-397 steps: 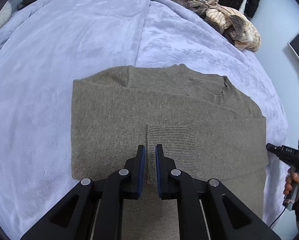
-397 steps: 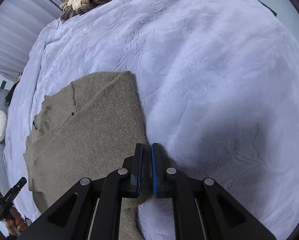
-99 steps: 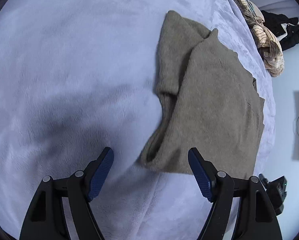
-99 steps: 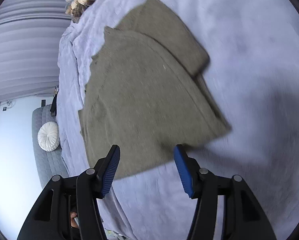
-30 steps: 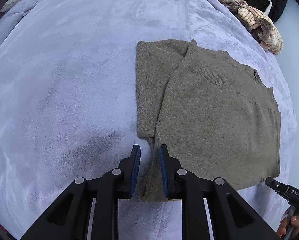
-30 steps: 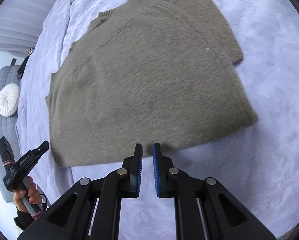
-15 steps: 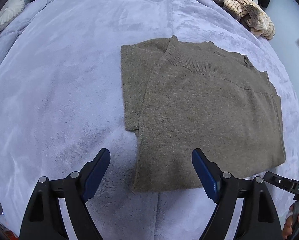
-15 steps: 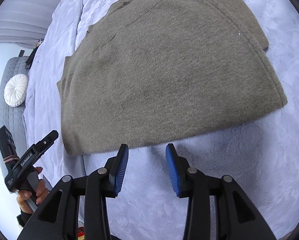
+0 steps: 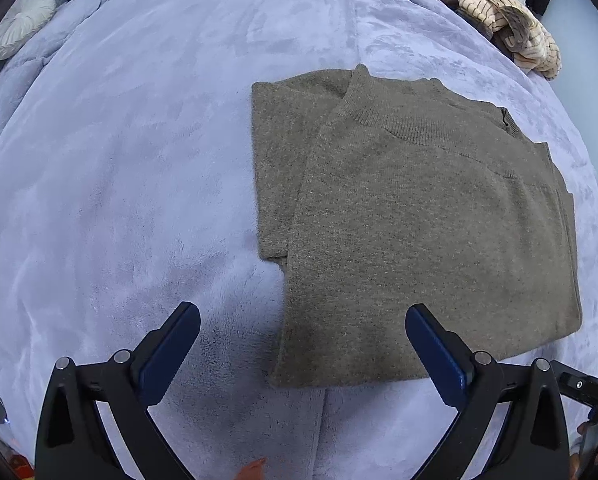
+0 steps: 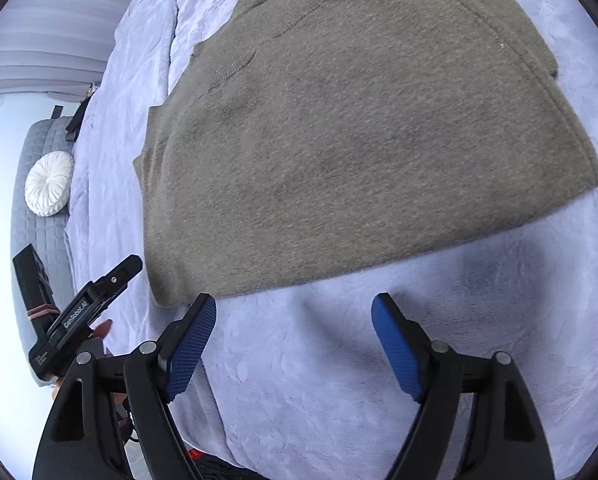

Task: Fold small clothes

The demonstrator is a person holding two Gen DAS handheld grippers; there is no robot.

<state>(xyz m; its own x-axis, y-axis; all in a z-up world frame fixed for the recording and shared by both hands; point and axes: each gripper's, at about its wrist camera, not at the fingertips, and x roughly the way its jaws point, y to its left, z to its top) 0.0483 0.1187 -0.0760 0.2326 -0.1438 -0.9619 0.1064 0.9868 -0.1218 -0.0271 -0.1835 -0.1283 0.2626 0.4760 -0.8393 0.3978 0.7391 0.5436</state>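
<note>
A pale lavender plush blanket (image 9: 147, 168) covered the bed, wrinkled at its far edge. On it lay the olive-brown knitted sweater (image 9: 427, 220), folded flat, ribbed collar toward the far side, one narrower folded layer showing along its left edge in the left wrist view. A heap of striped cream and brown clothes (image 9: 511, 36) sat at the far right corner of the bed, well apart from the sweater. A round white pleated cushion (image 10: 49, 183) rested on a grey quilted seat beside the bed.

Left gripper (image 9: 303, 344): jaws spreading, released, straddling the sweater's near left corner without pressing it. Right gripper (image 10: 295, 334): jaws spreading, nothing between them but blanket, just short of the sweater's near hem.
</note>
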